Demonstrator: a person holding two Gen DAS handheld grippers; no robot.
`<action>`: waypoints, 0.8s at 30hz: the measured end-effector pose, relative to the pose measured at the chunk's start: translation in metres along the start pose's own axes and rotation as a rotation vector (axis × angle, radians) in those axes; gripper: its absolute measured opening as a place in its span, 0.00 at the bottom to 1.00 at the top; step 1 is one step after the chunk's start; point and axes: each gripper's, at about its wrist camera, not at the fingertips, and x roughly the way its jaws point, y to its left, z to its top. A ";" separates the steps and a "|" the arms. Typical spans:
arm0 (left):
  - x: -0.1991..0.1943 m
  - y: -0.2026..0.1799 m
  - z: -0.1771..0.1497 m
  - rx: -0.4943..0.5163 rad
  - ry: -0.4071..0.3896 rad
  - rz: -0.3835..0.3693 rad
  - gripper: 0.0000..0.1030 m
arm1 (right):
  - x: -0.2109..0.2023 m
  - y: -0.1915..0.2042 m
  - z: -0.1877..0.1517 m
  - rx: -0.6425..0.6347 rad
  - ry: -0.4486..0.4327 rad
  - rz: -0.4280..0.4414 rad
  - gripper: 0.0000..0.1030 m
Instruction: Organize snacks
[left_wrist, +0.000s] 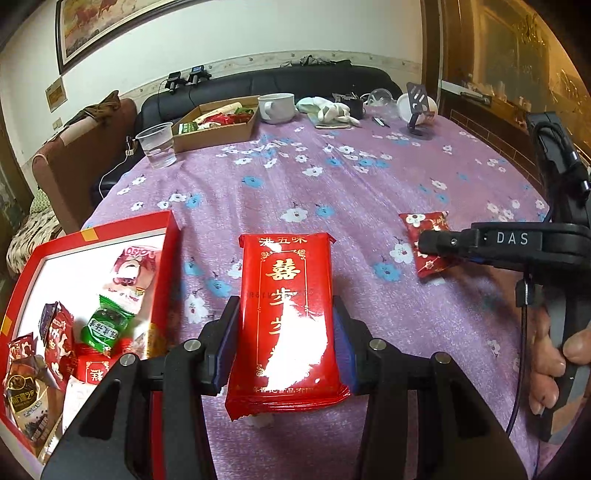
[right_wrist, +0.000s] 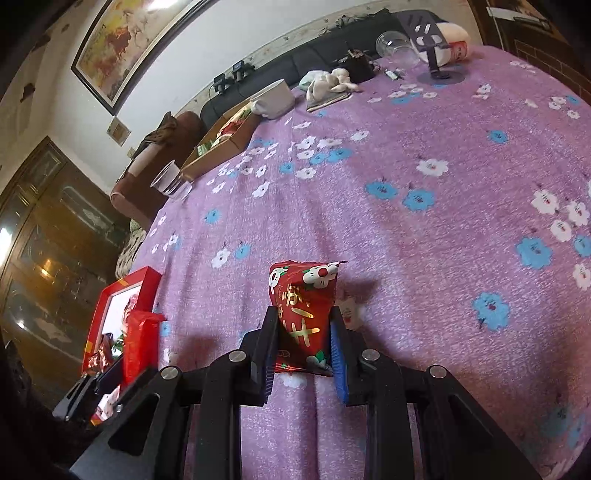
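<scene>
The left hand-held gripper (left_wrist: 284, 339) grasps a big red pack (left_wrist: 286, 317) above the surface (left_wrist: 369, 177); the right hand-held gripper (right_wrist: 303, 343) grasps a small flowered bag (right_wrist: 303, 314); next, I think, both go into the red box (left_wrist: 168, 236) nearby.

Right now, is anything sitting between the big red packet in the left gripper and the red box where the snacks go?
Nothing visible. The big red packet, clamped in the left gripper, has only bare purple tablecloth between it and the red box, whose near wall it must clear.
</scene>
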 end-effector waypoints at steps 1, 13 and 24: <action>0.001 -0.001 0.000 0.002 0.001 0.004 0.43 | 0.001 0.000 -0.001 -0.002 0.006 0.000 0.25; 0.001 -0.001 -0.002 0.001 0.009 0.001 0.43 | 0.001 0.003 -0.003 -0.013 0.009 0.008 0.25; -0.003 0.006 -0.004 -0.022 0.001 -0.018 0.43 | 0.002 0.003 -0.002 -0.015 0.003 -0.011 0.25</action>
